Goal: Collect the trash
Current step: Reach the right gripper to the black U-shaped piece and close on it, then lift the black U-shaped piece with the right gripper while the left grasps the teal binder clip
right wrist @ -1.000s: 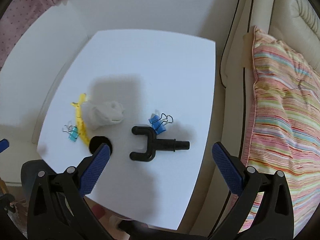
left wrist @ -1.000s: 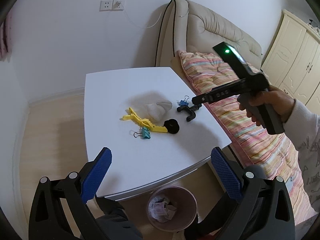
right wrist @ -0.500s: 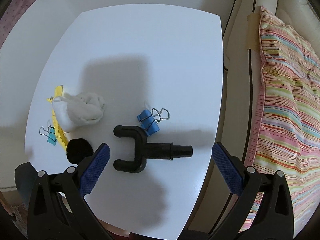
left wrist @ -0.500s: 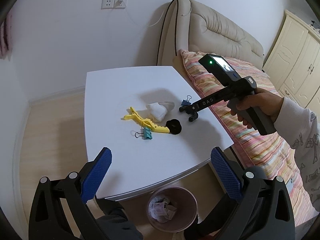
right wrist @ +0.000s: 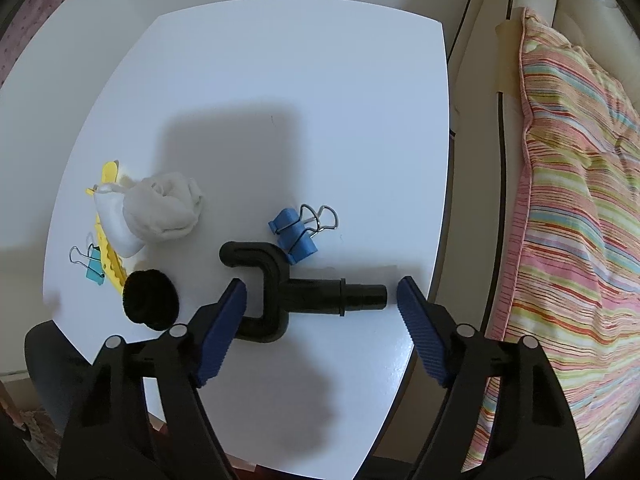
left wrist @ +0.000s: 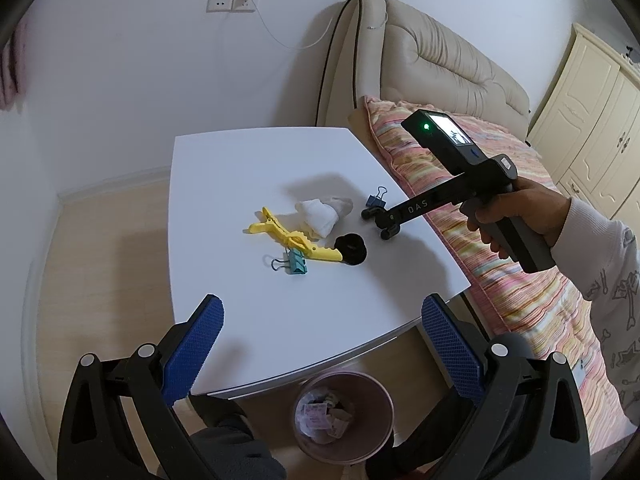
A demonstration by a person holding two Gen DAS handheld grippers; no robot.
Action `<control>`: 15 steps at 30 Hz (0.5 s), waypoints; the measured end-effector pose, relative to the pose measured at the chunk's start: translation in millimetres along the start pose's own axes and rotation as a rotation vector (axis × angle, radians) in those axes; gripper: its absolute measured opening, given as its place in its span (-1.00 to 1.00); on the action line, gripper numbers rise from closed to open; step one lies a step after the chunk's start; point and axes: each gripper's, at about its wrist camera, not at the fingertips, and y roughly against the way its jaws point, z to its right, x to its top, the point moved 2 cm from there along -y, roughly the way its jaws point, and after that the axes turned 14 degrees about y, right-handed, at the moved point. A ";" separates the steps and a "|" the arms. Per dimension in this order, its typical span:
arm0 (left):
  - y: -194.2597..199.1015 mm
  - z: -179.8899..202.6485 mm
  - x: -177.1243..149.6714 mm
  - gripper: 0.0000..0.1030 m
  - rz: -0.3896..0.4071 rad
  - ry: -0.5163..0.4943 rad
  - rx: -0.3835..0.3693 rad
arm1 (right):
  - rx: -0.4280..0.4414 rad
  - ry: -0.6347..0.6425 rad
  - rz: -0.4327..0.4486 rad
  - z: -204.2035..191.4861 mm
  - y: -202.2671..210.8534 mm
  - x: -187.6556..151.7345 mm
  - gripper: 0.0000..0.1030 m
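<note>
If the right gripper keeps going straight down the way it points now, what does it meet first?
Most likely the black forked plastic part, lying between the closing pads of the right gripper; neither pad touches it yet. Below it is the white table.

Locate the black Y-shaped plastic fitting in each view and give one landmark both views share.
Left wrist view: the black Y-shaped fitting lies right of centre on the white table, mostly hidden behind the right gripper.
Right wrist view: lower centre, between the closing blue fingers.
Shared landmark: the dark blue binder clip beside it.
</note>
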 end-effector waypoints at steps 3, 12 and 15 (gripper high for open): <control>-1.9 -1.1 -0.2 0.85 -0.006 0.006 -0.001 | -0.016 0.009 0.003 0.3 0.1 -0.6 0.29; -3.9 -0.5 -0.2 0.85 -0.010 0.005 -0.001 | -0.023 0.010 0.034 -2.6 4.6 -3.6 0.14; -4.4 -0.4 0.5 0.85 -0.003 0.000 0.005 | -0.018 0.006 0.069 -3.0 11.1 -5.9 0.14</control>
